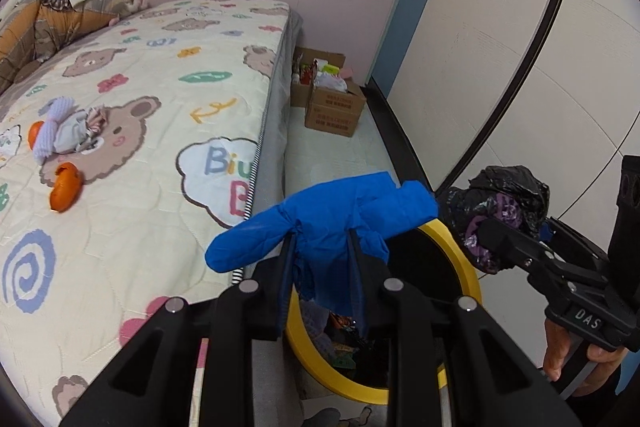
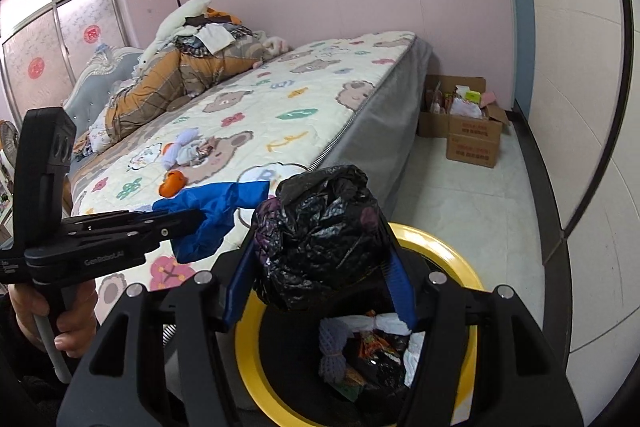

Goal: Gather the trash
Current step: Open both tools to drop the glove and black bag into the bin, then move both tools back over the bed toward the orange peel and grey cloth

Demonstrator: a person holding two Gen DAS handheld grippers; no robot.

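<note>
Bin is the landmark, and a good chunk of it is hidden: the grippers cover its near rim in both views, so only parts of the yellow ring show. Stuff inside it is a dark jumble, with some knitted purple bits and wrappers, hard to make out otherwise.

Room is small with pink walls, and the bin sits on a pale floor right at the corner of a bed with a bear-print cover. Farther along the floor from the bin, by the wall, are open cardboard boxes. On the bed, well away from the bin, lie orange peels and a small bundle of cloth; a heap of bedding sits at the far end.

Left gripper is clamped on a crumpled blue glove, held just above the bin's rim. Right gripper is clamped around a scrunched black bag with purple bits showing, also above the bin opening. Glove and bag nearly touch. A hand holds each gripper's handle.
</note>
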